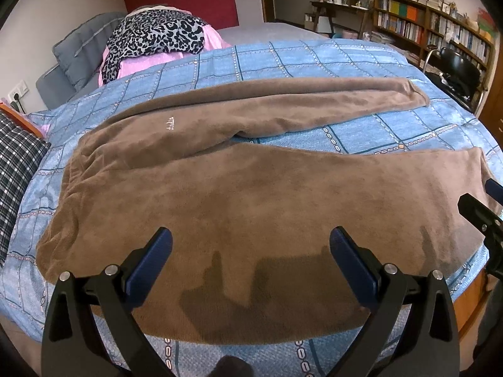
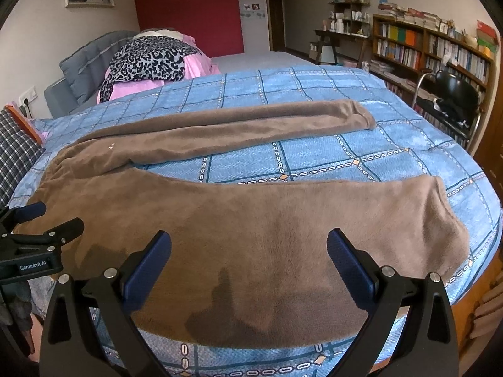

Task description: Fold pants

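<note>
Brown fleece pants (image 1: 251, 188) lie spread flat on a blue checked bedspread (image 1: 377, 62), waistband at the left, both legs reaching right with a gap of bedspread between them. My left gripper (image 1: 251, 245) is open and empty, hovering above the near leg by its front edge. My right gripper (image 2: 249, 245) is open and empty too, above the near leg of the pants (image 2: 251, 220) further right. Each gripper shows at the edge of the other's view: the right one in the left wrist view (image 1: 481, 207), the left one in the right wrist view (image 2: 37, 223).
A leopard-print cloth (image 1: 157, 36) on pink bedding and a grey pillow (image 1: 81, 50) lie at the bed's far left. A plaid cushion (image 1: 15, 163) is at the left edge. Bookshelves (image 2: 433, 50), a desk and a black chair (image 2: 452, 91) stand at the right.
</note>
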Available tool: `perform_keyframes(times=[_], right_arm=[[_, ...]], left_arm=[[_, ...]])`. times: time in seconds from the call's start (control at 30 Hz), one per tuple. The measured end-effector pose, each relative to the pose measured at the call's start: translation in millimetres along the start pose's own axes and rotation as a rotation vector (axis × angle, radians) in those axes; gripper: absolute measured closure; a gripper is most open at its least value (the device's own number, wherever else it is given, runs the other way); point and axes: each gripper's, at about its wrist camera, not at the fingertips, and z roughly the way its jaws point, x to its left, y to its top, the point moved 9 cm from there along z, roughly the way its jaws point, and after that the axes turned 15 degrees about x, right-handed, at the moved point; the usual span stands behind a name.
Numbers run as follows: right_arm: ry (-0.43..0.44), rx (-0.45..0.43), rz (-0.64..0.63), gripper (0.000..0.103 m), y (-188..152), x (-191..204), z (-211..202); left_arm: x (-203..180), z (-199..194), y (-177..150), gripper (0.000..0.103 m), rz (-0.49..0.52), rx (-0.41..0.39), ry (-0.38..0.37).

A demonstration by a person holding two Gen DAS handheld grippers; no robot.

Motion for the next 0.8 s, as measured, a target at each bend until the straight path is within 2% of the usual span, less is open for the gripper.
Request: perform_keyframes(times=[0.43, 0.8], right_arm=[[-0.003, 0.003, 0.002, 0.005, 3.5, -0.4, 2.5], [-0.057, -0.042, 0.041, 0.005, 30.2, -27.5, 2.7]], left_arm=[[0.4, 1.7, 3.2, 0.002, -0.002, 0.005, -0.002], [8.1, 2.2, 27.6, 0.002, -0.011, -0.026, 0.029]])
